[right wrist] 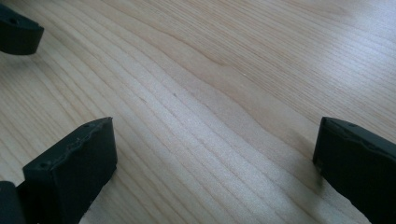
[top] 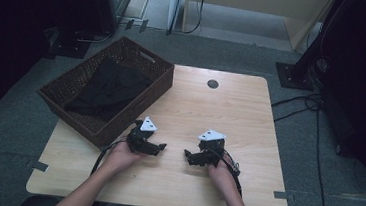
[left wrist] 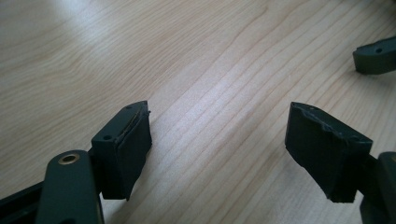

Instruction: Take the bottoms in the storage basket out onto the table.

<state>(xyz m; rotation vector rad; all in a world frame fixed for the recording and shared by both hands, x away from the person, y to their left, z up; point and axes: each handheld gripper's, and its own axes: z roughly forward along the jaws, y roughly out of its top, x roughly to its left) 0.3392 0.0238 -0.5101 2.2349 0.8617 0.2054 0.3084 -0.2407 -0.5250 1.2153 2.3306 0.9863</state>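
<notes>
My left gripper rests low over the wooden table, near its front, and points right. My right gripper faces it from a short gap away and points left. In the left gripper view my left gripper is open, its jaws wide apart over bare wood, with a jaw tip of the other gripper at the upper right. In the right gripper view my right gripper is open too, with nothing between its jaws. A dark wicker basket at the table's left holds a black cloth.
The basket overhangs the table's left edge. A small dark round spot sits near the table's far edge. Cables trail on the grey floor to the right, beside a black stand base.
</notes>
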